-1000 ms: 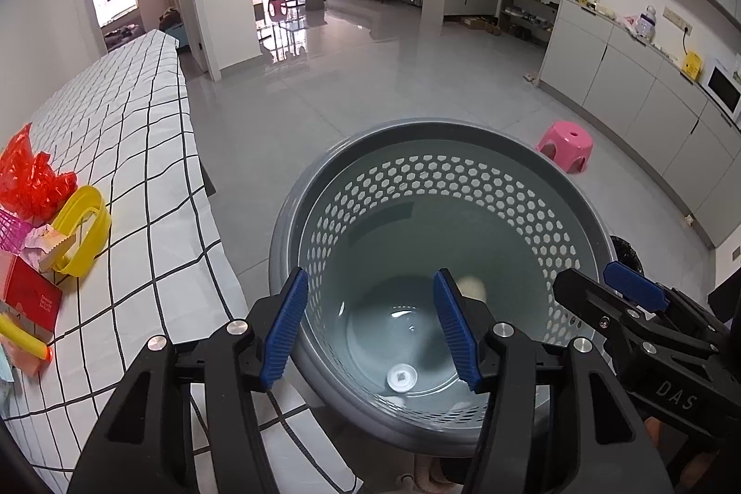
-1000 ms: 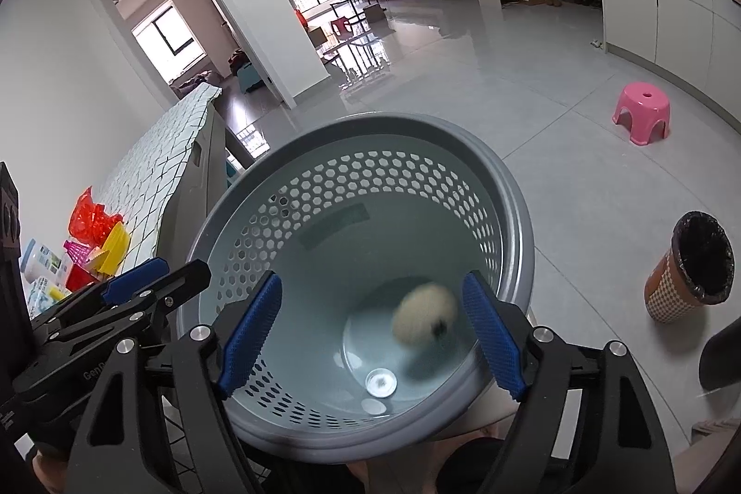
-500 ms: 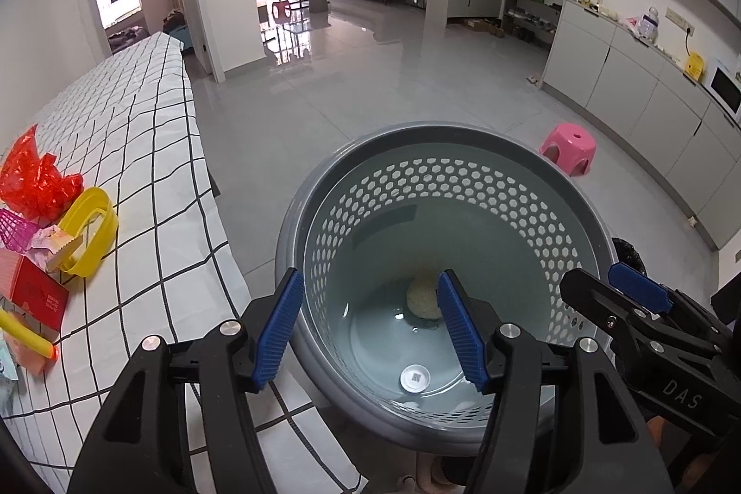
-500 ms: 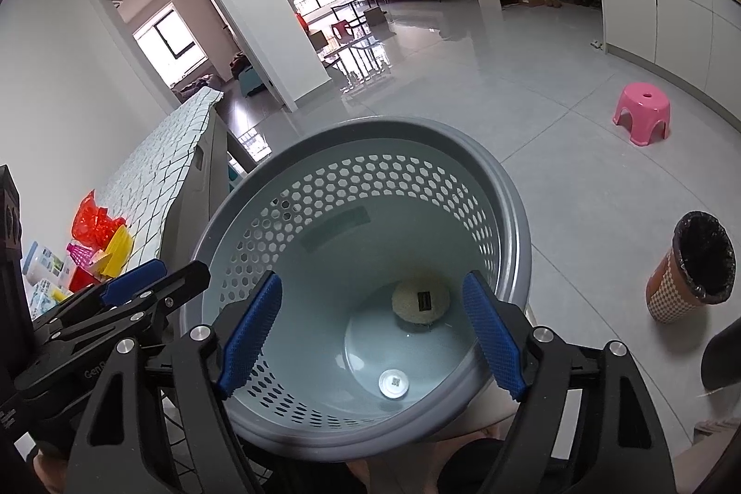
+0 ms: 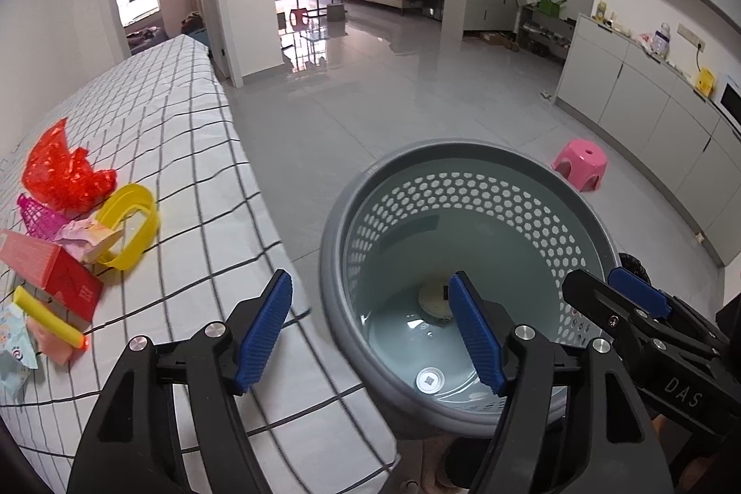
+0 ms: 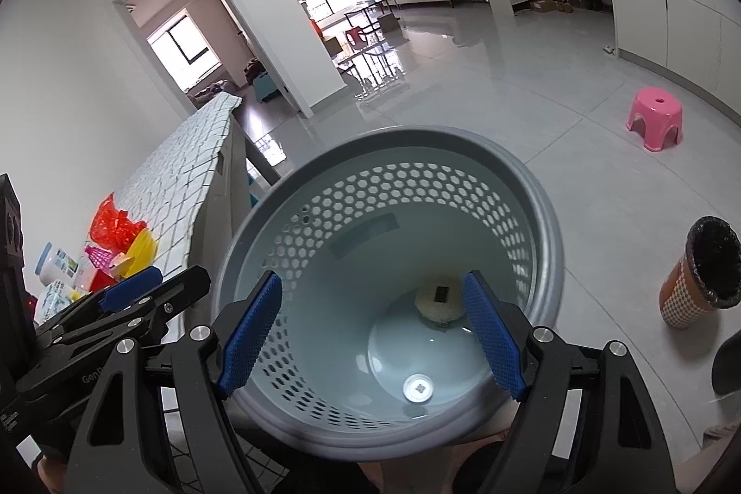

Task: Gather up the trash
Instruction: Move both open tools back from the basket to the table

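Both grippers hang over the grey perforated basket (image 6: 532, 244), which stands on the floor right beside the table with the checked cloth (image 5: 153, 114). The left gripper (image 5: 370, 327) has its blue pads apart with nothing between them, and its jaws have just been opening wider. It sits over the gap where the table edge meets the basket rim. The right gripper (image 6: 370, 332) is spread wide too, empty, looking straight down into the basket.

At the bottom of the basket lies a pale round piece of trash (image 6: 439, 299) with a small dark label on top, resting near the far side of the base. There's also a small round sticker (image 6: 417, 388) on the basket floor itself.

More trash is piled on the table, well apart from both grippers: a crumpled red wrapper (image 5: 60, 174), a yellow ring (image 5: 129, 225), a red box (image 5: 51, 272), a yellow stick (image 5: 46, 322) and some pink scraps. A pink stool (image 5: 581, 163) stands on the floor beyond the basket.
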Available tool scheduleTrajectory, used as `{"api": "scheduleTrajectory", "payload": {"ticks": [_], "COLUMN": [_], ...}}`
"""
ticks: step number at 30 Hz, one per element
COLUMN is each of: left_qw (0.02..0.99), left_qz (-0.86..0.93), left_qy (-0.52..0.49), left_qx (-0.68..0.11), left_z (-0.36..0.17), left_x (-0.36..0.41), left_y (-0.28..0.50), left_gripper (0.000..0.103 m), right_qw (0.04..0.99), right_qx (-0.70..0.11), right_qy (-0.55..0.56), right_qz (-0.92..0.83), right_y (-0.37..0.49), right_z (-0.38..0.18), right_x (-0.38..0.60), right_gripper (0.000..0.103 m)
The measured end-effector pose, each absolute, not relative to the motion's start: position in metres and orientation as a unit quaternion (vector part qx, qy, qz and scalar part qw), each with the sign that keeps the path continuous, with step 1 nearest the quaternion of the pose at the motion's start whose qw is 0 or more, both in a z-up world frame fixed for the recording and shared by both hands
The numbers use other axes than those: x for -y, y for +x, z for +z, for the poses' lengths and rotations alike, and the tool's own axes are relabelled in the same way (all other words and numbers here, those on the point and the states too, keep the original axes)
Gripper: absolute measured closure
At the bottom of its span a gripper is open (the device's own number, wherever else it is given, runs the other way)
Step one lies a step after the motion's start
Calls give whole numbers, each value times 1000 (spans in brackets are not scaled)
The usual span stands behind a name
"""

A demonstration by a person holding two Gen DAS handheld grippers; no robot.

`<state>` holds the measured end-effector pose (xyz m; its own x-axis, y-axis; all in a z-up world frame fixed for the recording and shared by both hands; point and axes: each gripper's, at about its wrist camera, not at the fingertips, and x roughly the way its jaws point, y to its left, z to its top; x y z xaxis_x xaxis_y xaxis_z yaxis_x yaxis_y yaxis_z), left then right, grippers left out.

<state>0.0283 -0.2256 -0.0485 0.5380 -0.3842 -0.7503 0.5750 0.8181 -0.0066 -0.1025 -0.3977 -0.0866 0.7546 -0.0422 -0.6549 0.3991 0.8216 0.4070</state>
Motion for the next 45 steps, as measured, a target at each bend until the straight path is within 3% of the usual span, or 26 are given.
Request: {"api": "scheduleTrajectory", "payload": {"ticks": [15,45], "left_qw": [899,926], "left_qz": [-218,-67], "left_qy": [98,43], "left_qx": [-367,-369], "left_z": [-18,-13], "left_x": [176,-13], "left_y": [27,35], "left_gripper": [26,25], "right_qw": [912,913], "right_qx": [-313,-359], "right_qy": [259,182], "right_qz": [-60,63], "right_y": [-81,-16], "right_z": [-63,-59], "right_x": [352,231], "right_gripper": [26,26]}}
